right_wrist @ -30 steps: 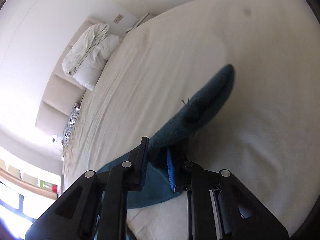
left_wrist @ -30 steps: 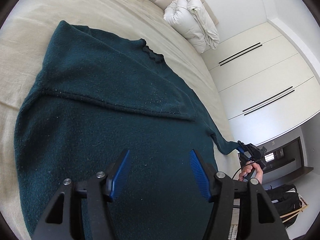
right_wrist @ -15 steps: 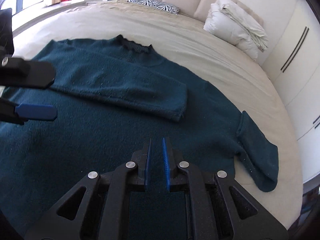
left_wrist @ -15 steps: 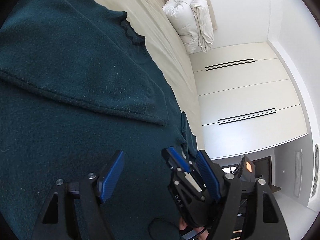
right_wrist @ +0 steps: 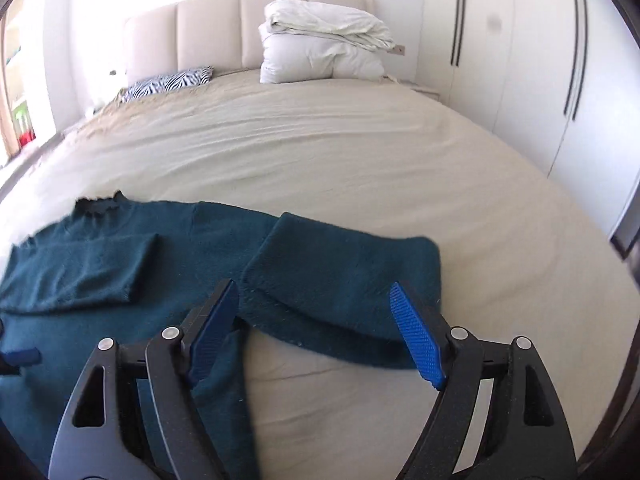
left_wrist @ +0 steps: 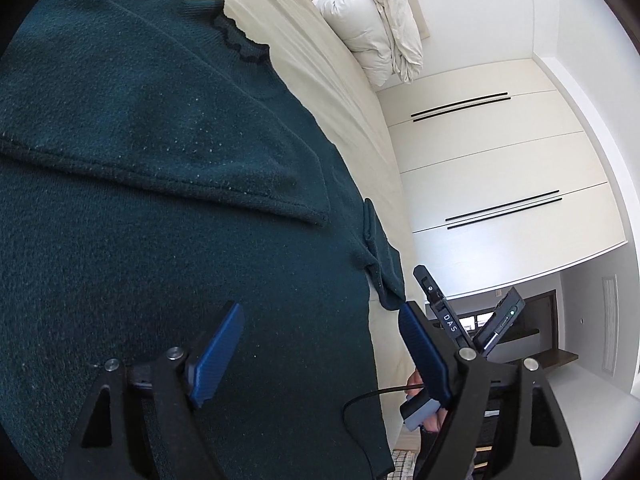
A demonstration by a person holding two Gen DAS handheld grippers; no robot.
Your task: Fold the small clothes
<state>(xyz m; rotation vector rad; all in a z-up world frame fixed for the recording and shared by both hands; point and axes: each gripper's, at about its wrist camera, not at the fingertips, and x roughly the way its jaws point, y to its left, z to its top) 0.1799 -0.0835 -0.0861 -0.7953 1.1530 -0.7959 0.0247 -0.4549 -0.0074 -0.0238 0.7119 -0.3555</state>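
Note:
A dark teal sweater lies flat on the beige bed, one sleeve folded across its chest. My left gripper hovers over the sweater's lower right part, its jaws opening with only cloth below them. In the right wrist view the other sleeve lies bent on the sheet beside the sweater's body. My right gripper hangs just above that sleeve. Its jaws are opening wide and neither blue pad touches the cloth.
A folded white duvet and a zebra-print pillow sit by the padded headboard. White wardrobe doors line the bed's right side. A hand and a cable show near the bed's edge.
The right gripper let go of the sleeve, rolled upright, swung back and opened; the sleeve now rests on the bed. The left gripper slid toward the sweater's right side and widened.

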